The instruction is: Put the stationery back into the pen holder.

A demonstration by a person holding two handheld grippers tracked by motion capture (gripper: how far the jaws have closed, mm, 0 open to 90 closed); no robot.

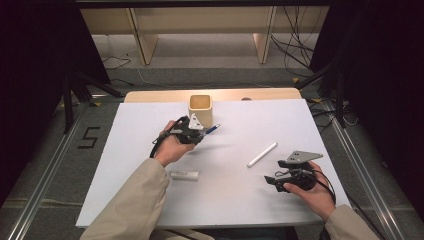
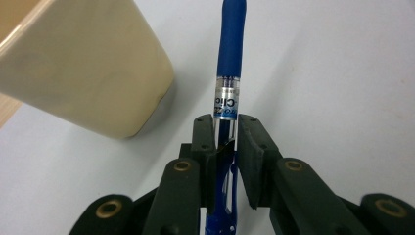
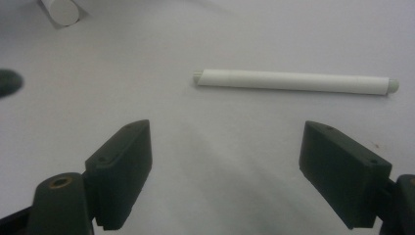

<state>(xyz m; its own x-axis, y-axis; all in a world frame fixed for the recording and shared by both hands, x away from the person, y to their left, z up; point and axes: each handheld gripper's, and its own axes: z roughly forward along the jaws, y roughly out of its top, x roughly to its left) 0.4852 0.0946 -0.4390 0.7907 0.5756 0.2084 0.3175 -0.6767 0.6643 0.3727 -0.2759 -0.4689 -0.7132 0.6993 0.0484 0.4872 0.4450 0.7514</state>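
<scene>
Just beside the cream cup (image 1: 201, 109), near its base: left hand-held gripper (image 1: 196, 134) clamped on a blue pen (image 2: 230, 54), pen tip pointing past the cup's side, clear of the white bench (image 1: 150, 125). Well away from the cup, toward the near right corner: right hand-held gripper (image 3: 222, 171), jaws wide apart, nothing between them, white marker (image 3: 293, 82) lying just ahead. Nearer the cup than that: a small clear tube (image 1: 184, 175) flat on the bench.

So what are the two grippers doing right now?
Left gripper: shut on the blue pen.
Right gripper: open, holding nothing, white pen ahead.
</scene>
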